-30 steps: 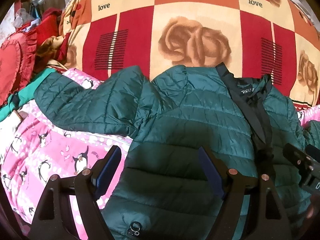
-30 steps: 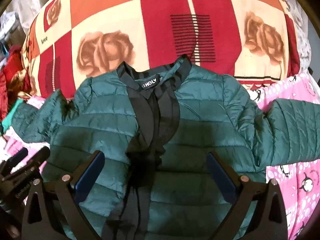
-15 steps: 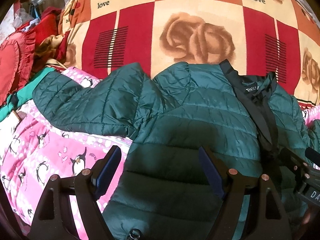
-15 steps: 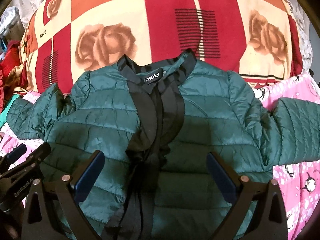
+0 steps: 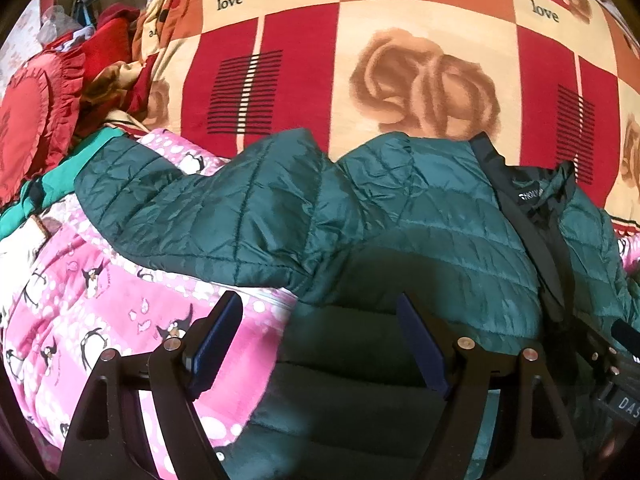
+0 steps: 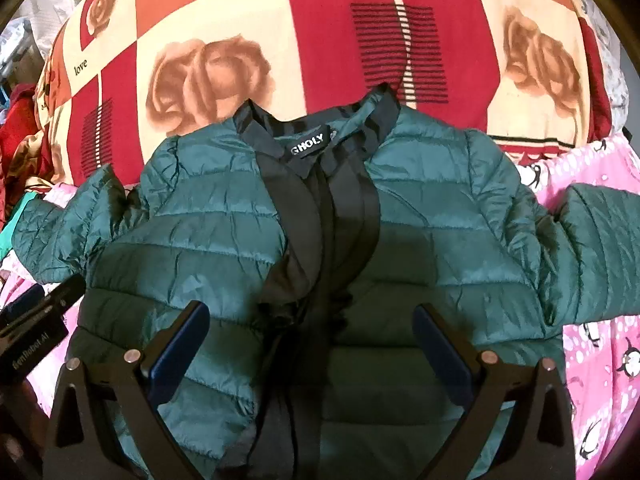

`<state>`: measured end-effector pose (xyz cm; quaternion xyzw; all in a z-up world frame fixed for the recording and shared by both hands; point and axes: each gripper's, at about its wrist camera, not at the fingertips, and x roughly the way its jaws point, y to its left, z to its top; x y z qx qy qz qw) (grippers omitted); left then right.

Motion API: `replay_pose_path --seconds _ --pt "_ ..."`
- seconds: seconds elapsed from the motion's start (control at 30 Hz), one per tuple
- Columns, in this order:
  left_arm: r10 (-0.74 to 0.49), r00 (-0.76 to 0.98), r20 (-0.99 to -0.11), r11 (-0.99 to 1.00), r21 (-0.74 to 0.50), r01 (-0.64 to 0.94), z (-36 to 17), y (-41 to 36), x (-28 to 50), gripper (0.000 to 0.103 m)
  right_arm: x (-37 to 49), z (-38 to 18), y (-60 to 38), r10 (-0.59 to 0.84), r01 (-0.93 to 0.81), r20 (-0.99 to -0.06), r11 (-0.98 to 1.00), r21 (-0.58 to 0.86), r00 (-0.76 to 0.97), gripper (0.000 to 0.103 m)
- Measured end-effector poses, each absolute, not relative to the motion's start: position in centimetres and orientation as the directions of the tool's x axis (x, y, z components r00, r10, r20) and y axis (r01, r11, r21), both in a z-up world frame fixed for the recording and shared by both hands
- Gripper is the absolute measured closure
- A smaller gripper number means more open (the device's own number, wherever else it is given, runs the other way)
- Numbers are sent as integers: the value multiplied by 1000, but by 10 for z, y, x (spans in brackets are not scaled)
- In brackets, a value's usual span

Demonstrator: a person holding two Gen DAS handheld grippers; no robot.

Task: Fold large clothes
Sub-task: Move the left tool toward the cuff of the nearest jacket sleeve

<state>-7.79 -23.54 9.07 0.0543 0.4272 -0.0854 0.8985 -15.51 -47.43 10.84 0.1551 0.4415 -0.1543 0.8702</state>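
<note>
Your left gripper (image 5: 316, 344) hovers low over the jacket's (image 5: 420, 216) left edge, jaws wide apart and empty. Your right gripper (image 6: 310, 350) hovers over the jacket's (image 6: 440, 216) lower front, jaws likewise spread, gripping nothing. The jacket lies front-up on the pink bedspread (image 5: 100, 280), collar (image 6: 312, 140) pointing away onto the rose blanket (image 6: 312, 20), sleeves out sideways.

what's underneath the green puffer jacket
The green puffer jacket lies on a pink penguin-print blanket, its collar against a red rose-patterned quilt. Whatever is beneath its body is hidden.
</note>
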Motion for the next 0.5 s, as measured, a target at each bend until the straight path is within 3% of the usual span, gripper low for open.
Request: replay_pose_path --seconds 0.5 --pt "-34 640 -768 995 37 97 95 -188 -49 52 -148 105 -460 -96 367 -824 919 142 559 0"
